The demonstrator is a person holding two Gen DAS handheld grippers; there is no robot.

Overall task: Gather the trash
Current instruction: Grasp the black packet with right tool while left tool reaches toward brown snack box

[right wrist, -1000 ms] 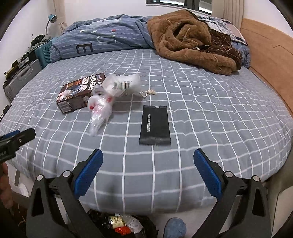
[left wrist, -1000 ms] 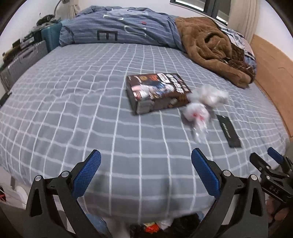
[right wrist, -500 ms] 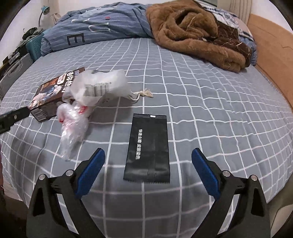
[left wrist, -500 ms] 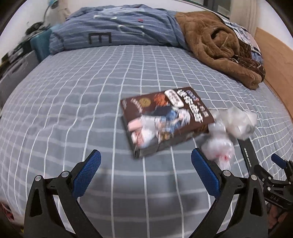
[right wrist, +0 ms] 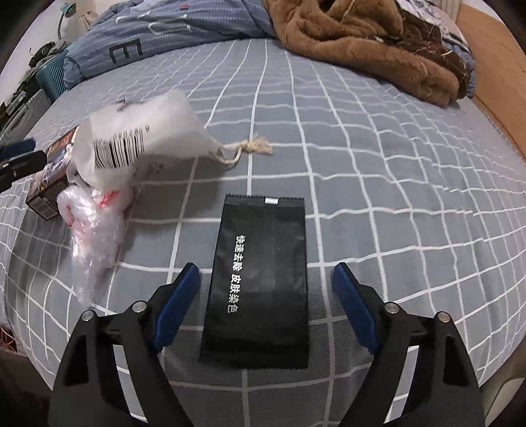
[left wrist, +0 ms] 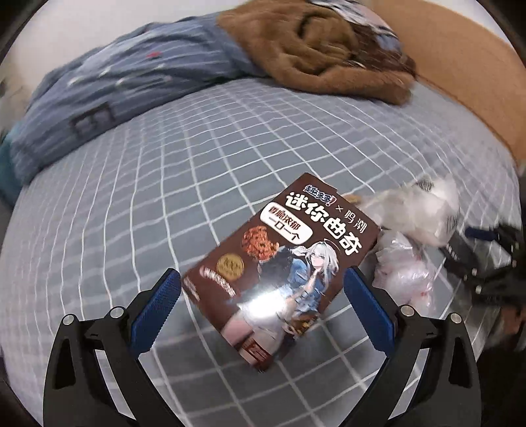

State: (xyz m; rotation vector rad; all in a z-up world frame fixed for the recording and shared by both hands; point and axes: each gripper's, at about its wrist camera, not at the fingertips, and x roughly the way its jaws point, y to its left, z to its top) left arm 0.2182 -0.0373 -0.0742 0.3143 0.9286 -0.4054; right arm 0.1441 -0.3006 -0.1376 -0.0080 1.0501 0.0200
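Trash on the grey checked bed [right wrist: 378, 170] now straddled after a second's advance: left tool [left wrist: 263, 300] spread wide around the brown snack box [left wrist: 279, 269], right tool [right wrist: 266, 295] likewise agape over the black sachet [right wrist: 259, 279], crumpled plastic bags [right wrist: 95, 226] just beside, nothing yet gripped.

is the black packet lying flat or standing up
Lying flat: the black packet rests face up on the bed sheet, white lettering showing, between the right gripper's open fingers.

Bed w/ grey checked sheet [right wrist: 378, 170]; blue striped duvet [right wrist: 157, 29] and brown blanket [right wrist: 368, 42] are piled far; wooden panel [right wrist: 496, 65] is seen right.
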